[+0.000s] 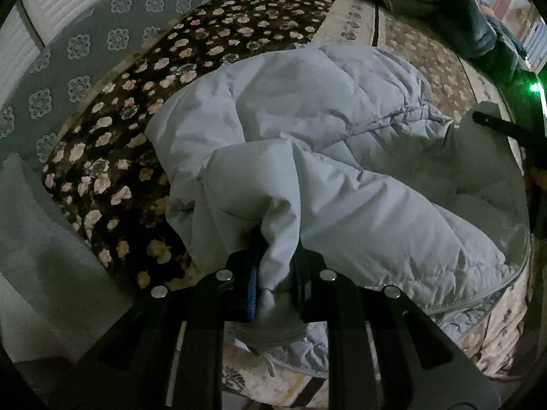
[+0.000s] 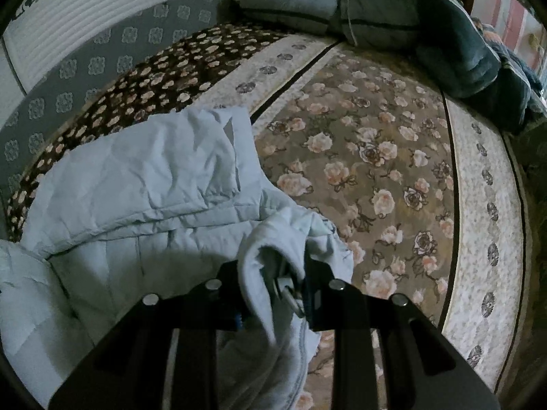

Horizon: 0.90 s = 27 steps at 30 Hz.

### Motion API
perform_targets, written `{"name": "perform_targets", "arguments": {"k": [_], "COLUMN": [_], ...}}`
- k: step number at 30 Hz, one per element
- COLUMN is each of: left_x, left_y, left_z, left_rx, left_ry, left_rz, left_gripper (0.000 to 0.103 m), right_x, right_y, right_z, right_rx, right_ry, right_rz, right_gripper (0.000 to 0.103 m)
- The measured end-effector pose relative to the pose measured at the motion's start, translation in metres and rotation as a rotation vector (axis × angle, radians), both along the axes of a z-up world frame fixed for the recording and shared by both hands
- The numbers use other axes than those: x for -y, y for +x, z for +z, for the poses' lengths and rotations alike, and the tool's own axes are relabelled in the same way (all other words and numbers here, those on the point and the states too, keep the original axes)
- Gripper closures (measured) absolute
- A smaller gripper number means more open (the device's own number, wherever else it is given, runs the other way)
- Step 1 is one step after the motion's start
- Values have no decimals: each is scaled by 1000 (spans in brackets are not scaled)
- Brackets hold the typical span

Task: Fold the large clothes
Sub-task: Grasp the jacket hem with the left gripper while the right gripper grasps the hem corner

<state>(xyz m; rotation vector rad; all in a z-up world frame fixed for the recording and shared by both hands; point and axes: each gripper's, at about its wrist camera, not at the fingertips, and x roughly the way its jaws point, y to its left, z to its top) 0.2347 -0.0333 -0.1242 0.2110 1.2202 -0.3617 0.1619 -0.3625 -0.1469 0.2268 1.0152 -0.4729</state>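
As my left wrist camera looks down, my left claw (image 1: 273,287) pinches a fold of the pale blue quilted jacket (image 1: 342,157) lying on the floral bed cover (image 1: 427,65); from the right wrist, my right claw (image 2: 273,290) clamps the jacket's edge

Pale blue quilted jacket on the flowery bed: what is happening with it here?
A person is folding the pale blue quilted jacket with a hand-held gripper in each hand. The left gripper is shut on a bunched fold of it. The right gripper is shut on another edge, where a small metal piece, perhaps a zip pull, shows between the fingers. The jacket lies crumpled, partly doubled over, on the rose-patterned bedspread, beside a dark brown flowered blanket. The fold is not finished.
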Motion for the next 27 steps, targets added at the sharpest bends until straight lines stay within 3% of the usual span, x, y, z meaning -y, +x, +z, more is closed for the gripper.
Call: {"name": "perform_targets", "arguments": {"k": [9, 22, 27], "left_x": [11, -4, -11], "left_y": [7, 40, 45], "left_z": [-6, 12, 28], "left_rx": [-21, -57, 21], "left_ry": [44, -96, -137], "left_rz": [-68, -20, 11], "left_gripper": [88, 89, 89], "right_x": [-9, -11, -2], "right_y": [9, 21, 27], "right_z": [0, 24, 34], "right_rx": [-1, -4, -4], "right_ry": [3, -4, 15], "right_rz": [-29, -64, -26], "right_gripper": [79, 82, 82]}}
